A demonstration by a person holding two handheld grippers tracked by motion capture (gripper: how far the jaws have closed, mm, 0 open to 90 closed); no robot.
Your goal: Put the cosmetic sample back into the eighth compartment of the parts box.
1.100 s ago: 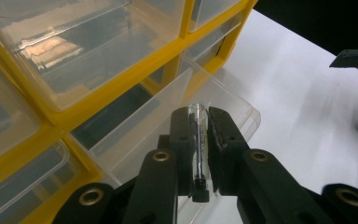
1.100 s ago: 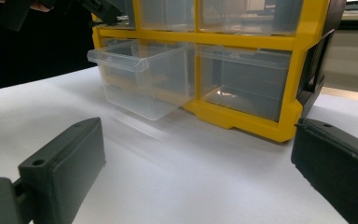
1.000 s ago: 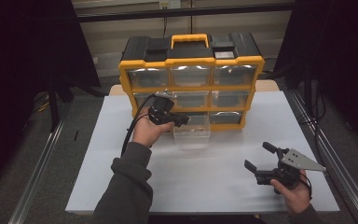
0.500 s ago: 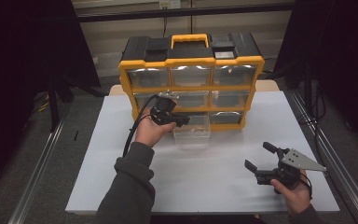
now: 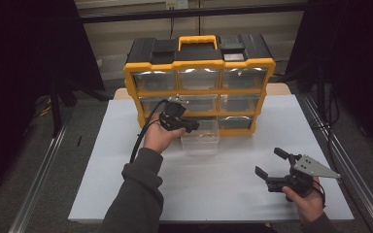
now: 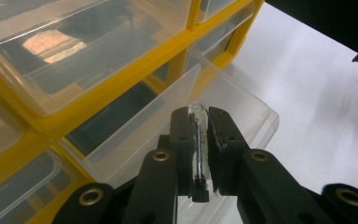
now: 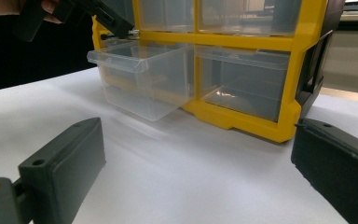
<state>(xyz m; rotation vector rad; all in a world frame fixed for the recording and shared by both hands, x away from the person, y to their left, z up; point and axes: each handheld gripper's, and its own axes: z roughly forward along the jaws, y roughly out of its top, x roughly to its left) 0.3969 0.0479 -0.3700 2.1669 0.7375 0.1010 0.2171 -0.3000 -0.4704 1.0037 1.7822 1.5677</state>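
So the big yellow organizer sits at the back of the bench, and everything here hangs off it. Its bottom-middle clear drawer is pulled out toward you, open on top.

Your left hand-held gripper is right at the front of the organizer, just above that open drawer's near-left part. It's clamped on a small screw, a thin metal shank with a dark head. The screw's long axis runs along the jaws, head back toward your hand, and the jaw ends aim forward and down into the drawer. So the drawer cavity lies directly under and ahead of the screw, which I'd guess is what matters: let go there and it should land inside, but if you drift toward the organizer's frame it could hit the rim.

Your right hand-held gripper is well out in front of the organizer, off its right end, jaws spread and holding nothing. The left one is far nearer to the drawer.
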